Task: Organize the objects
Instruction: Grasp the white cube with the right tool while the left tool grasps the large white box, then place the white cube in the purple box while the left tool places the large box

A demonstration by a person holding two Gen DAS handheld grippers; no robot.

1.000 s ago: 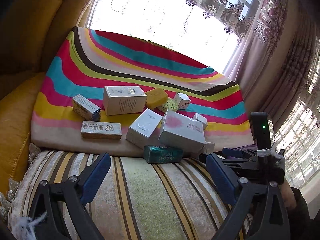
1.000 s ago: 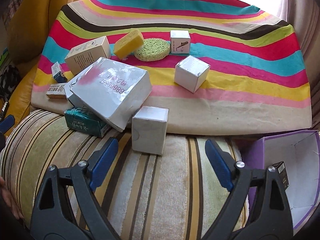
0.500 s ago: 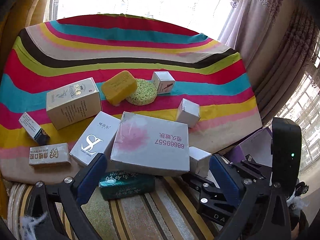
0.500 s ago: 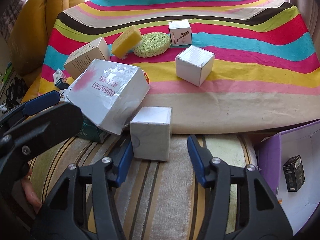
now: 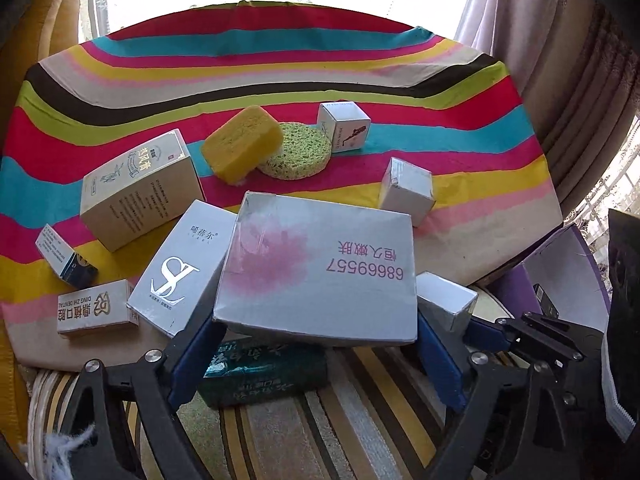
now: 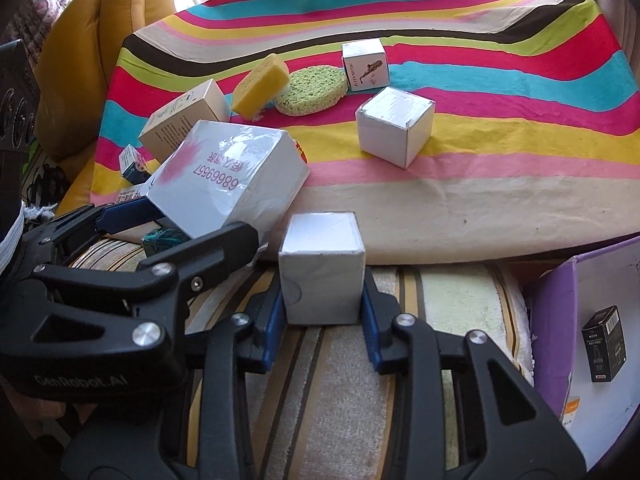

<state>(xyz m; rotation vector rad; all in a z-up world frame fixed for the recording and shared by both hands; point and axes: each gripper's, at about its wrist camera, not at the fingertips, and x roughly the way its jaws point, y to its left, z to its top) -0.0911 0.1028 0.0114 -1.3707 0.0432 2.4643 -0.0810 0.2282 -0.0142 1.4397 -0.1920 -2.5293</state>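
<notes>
My left gripper (image 5: 316, 344) has its blue pads on both sides of a large silver box (image 5: 320, 268) printed 68669557, which lies tilted on a green box (image 5: 264, 372). The silver box also shows in the right wrist view (image 6: 228, 180). My right gripper (image 6: 322, 316) is shut on a small white cube box (image 6: 322, 268) on the striped cushion (image 6: 348, 392). The cube also shows in the left wrist view (image 5: 446, 300).
On the rainbow cloth (image 5: 280, 72) lie a yellow sponge (image 5: 242, 142), a green round sponge (image 5: 298, 156), two small cube boxes (image 5: 344, 126) (image 5: 406, 190) and several cartons at left (image 5: 138, 188). An open purple box (image 6: 592, 340) with a black carton (image 6: 604, 344) stands at right.
Both grippers moved forward. The left one closed in around the large silver box. The right one closed onto the small white cube.
</notes>
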